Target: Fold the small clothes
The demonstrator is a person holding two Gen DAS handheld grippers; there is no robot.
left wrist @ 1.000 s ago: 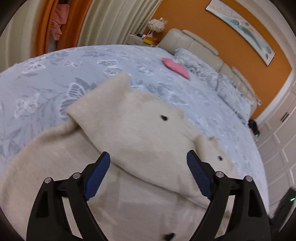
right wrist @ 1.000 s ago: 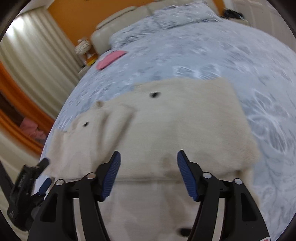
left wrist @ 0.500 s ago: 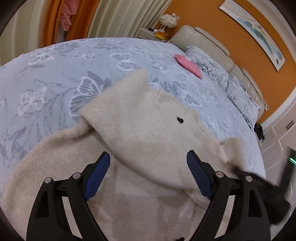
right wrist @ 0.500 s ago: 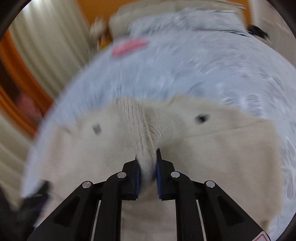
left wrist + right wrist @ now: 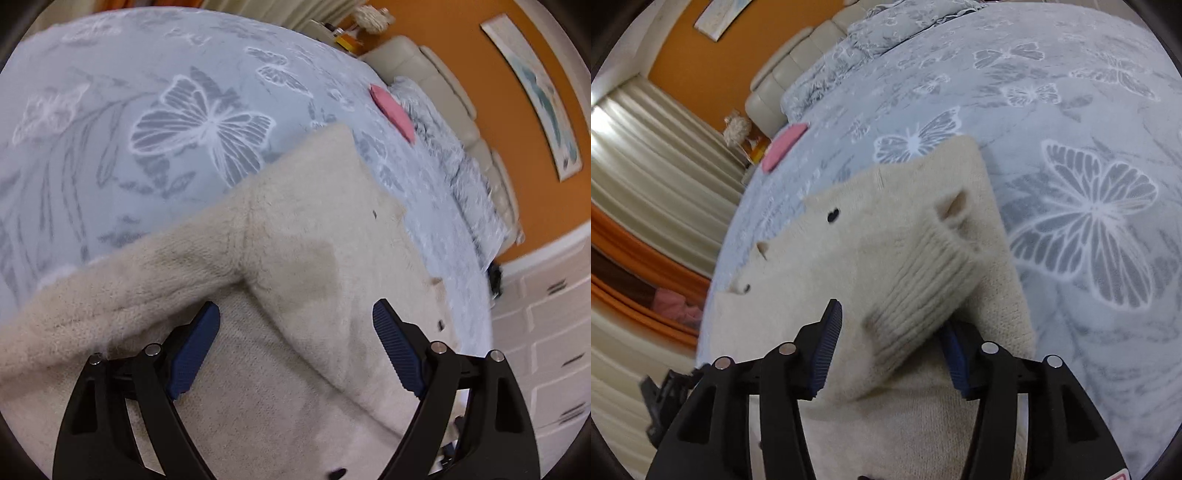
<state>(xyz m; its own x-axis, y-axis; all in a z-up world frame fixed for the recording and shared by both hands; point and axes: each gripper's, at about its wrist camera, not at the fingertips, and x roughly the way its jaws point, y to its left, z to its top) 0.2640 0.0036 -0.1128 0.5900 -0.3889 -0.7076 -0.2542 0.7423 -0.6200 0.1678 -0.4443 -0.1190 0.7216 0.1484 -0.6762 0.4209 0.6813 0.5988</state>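
sleeve laid across, right gripper (image 5: pixel 888 354) lets go

its jaws have just been opening, the cream cardigan's (image 5: pixel 295 266) ribbed cuff (image 5: pixel 919 295) loose between them; left gripper (image 5: pixel 295 347) hovers wide over the cardigan's other folded-in side on the bed (image 5: pixel 110 147). next, likely the lengthwise fold.

Cream cardigan (image 5: pixel 894 236) on grey butterfly-print bedspread (image 5: pixel 1071 110); pink cloth (image 5: pixel 783 146).

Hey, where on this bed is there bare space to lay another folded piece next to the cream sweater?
Bare bedspread lies on the far side of the cream sweater, running up to the pillows, and beside its ribbed cuff. Avoid the patch by the pink item. It is crowded at the near edge, where the sweater and both grippers sit.
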